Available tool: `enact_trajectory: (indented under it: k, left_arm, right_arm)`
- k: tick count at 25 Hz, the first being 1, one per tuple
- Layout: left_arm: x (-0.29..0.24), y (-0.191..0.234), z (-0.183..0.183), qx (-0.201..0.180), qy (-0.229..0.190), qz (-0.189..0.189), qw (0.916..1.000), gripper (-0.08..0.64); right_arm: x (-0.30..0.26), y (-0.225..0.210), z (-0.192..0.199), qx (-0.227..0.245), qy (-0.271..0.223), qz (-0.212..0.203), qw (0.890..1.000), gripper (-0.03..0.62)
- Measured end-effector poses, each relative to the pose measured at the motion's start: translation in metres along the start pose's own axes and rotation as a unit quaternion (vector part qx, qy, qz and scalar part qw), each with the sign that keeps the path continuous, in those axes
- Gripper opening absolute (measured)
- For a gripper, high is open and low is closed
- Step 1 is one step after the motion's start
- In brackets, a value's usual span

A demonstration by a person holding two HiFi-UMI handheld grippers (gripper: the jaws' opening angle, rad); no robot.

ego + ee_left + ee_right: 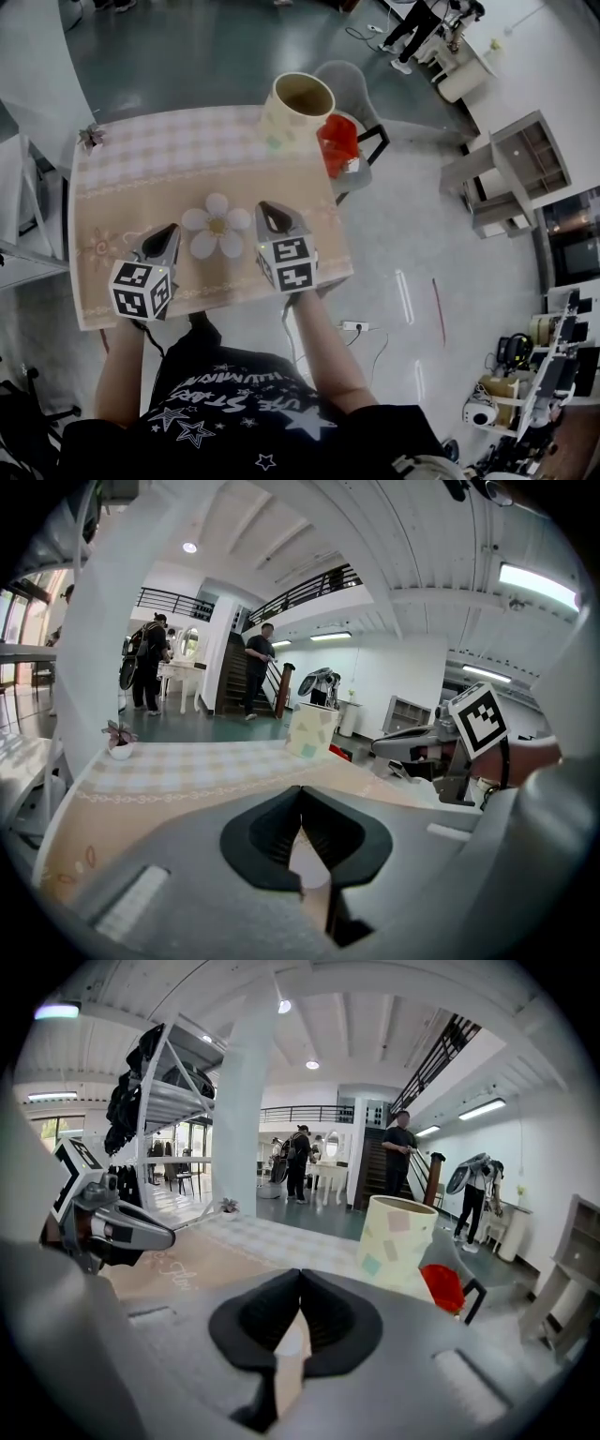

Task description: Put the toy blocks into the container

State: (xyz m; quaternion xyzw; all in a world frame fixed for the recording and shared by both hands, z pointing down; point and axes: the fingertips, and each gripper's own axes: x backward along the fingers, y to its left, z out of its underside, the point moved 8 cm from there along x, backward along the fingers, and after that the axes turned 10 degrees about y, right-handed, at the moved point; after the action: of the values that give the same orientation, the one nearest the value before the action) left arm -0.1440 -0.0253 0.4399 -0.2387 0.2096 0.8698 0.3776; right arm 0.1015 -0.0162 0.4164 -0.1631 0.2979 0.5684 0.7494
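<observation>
A white flower-shaped toy with a yellow centre (217, 230) lies flat on the pink tablecloth (141, 178), between my two grippers. The left gripper (172, 228) rests just left of it, jaws shut and holding nothing; its own view shows the tips (300, 794) touching. Just right of the flower, the right gripper (265, 206) is also shut and holds nothing, its tips (300, 1274) meeting. The cream container (300, 103) with pastel patches stands upright at the table's far right corner, also seen as the container (312, 731) and the container (398, 1241).
A small potted plant (91, 138) sits at the far left corner. Beyond the container, a grey chair (352, 89) holds a red thing (337, 141). The table's right edge runs close to my right gripper. People stand far off in the hall.
</observation>
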Motion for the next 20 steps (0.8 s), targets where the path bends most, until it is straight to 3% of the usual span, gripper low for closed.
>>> enact_trajectory:
  k: [20]
  left_arm:
    - [0.058, -0.119, 0.063, -0.004, 0.002, -0.024, 0.9997, 0.010]
  right_arm:
    - [0.100, 0.006, 0.082, 0.005, -0.020, -0.037, 0.999, 0.005]
